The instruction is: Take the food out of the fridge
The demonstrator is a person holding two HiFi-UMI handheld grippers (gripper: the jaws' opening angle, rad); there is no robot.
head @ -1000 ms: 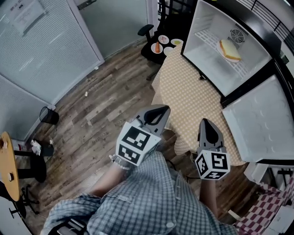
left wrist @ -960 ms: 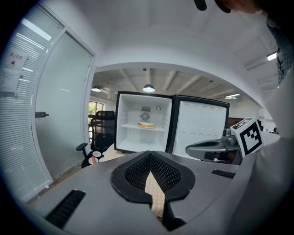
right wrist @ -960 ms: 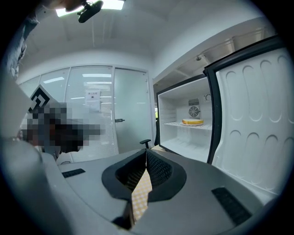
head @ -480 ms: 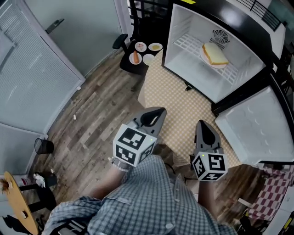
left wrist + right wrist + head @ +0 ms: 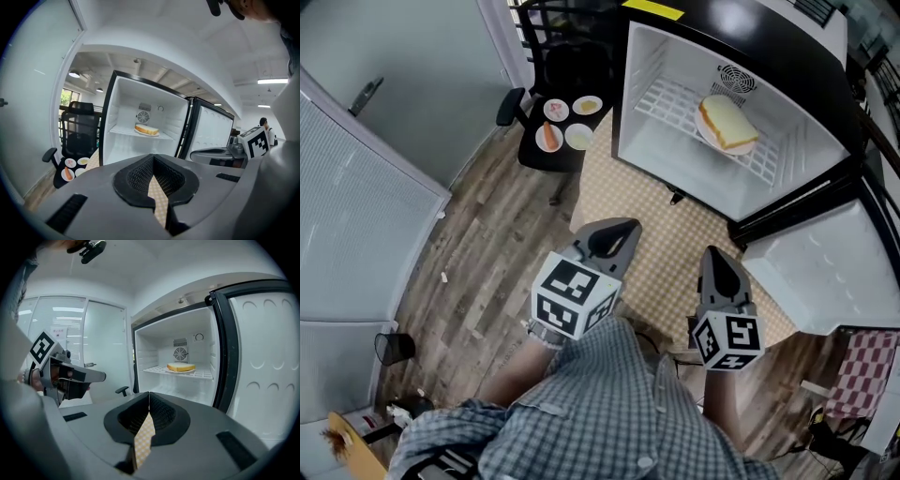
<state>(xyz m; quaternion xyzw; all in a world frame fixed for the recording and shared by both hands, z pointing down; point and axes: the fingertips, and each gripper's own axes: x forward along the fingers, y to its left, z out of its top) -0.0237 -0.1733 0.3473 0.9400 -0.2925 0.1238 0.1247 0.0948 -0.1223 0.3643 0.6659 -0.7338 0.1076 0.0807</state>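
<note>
Far left in the head view, a small black bin (image 5: pixel 394 347) on the wood floor (image 5: pixel 487 244), found in neither gripper view. Next, a black office chair (image 5: pixel 511 105) with small plates (image 5: pixel 588 105) on its seat: seen from above here, upright with its mesh back in the left gripper view, cut down to one armrest in the right gripper view.

Then the left gripper (image 5: pixel 630 225), at the near edge of the checked tablecloth (image 5: pixel 666 216), nose toward the fridge (image 5: pixel 639 103). Jaws pressed together at the tip, nothing between them, as read in its own view.

Farther right, inside the open fridge, a sandwich (image 5: pixel 729 122) on a plate (image 5: pixel 701 131), resting on the white wire shelf (image 5: pixel 666 98) just below the round fan grille (image 5: pixel 733 80). Well apart from both grippers, and plain in all three views.

Beside the left one, the right gripper (image 5: pixel 715 253), likewise closed and empty. Each gripper also caught in the other's view.

At right, the fridge door (image 5: pixel 825 267) swung wide. Far right, a red checked cloth (image 5: pixel 862 370), head view only. Only in the left gripper view, a distant person (image 5: pixel 263 124).
</note>
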